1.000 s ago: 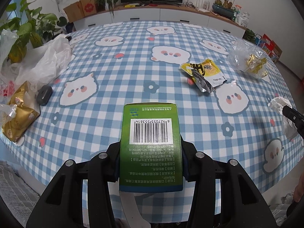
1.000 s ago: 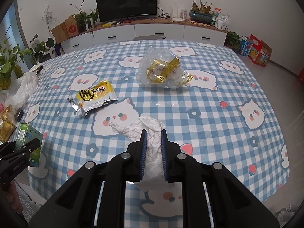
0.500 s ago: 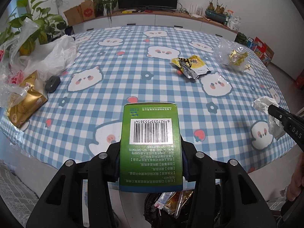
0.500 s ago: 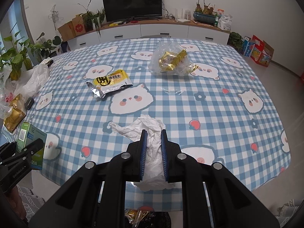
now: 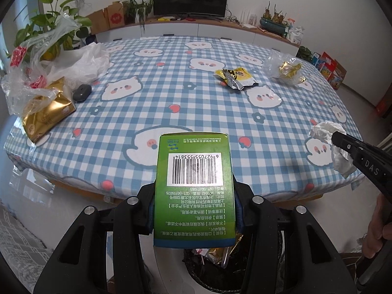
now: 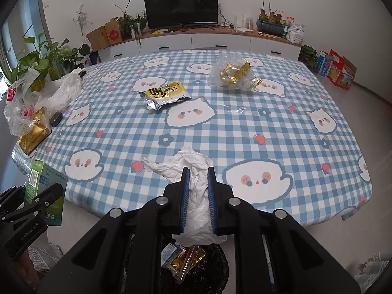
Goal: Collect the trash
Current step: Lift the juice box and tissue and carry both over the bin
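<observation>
green box (image 5: 193,186): barcode 6927055553814. right gripper (image 5: 343,144): "das". left gripper (image 6: 49,197): "genrobot.ai".

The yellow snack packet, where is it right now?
The yellow foil snack packet lies on the blue checked tablecloth, mid-table in the right wrist view, left of the clear plastic bag.

Both fisheye views look forward and downward along their hand-held gripper fingers from just off the near edge of the bench (image 5: 220,112), facing the television (image 6: 180,6); both show the yellow wrapper (image 5: 236,77) and each other's gripper
</observation>
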Demonstrator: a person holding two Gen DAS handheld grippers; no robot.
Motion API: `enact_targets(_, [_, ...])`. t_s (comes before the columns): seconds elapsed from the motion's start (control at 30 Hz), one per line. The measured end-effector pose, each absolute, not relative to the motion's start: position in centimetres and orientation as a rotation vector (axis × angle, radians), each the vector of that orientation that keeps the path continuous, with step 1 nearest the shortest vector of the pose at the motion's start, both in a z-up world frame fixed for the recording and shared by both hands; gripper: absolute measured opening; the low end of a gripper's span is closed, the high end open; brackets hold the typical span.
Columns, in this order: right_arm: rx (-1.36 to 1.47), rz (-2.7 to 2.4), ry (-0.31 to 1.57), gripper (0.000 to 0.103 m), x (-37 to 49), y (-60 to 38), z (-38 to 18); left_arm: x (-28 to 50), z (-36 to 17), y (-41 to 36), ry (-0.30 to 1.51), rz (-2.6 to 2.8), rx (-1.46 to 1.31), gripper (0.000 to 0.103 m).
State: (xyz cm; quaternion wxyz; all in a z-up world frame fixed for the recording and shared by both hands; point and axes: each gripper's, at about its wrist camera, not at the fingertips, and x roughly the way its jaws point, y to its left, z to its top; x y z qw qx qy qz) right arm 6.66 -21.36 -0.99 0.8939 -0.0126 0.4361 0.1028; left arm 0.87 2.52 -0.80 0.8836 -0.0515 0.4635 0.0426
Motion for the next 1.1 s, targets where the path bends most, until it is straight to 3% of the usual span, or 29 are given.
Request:
enact_targets(0.37, [-0.038,0.234,0.933,0.013,2.7,-20.6,-2.5,-3.9,-3.0,3.2,0.998,0.106,-0.136,0.045])
enact_targets(1.1, [-0.096,0.267,1.059,0.013,-2.6,-18.0,-12.5,-7.1,-11.8,3.6,1.055,0.156,-0.139,0.045])
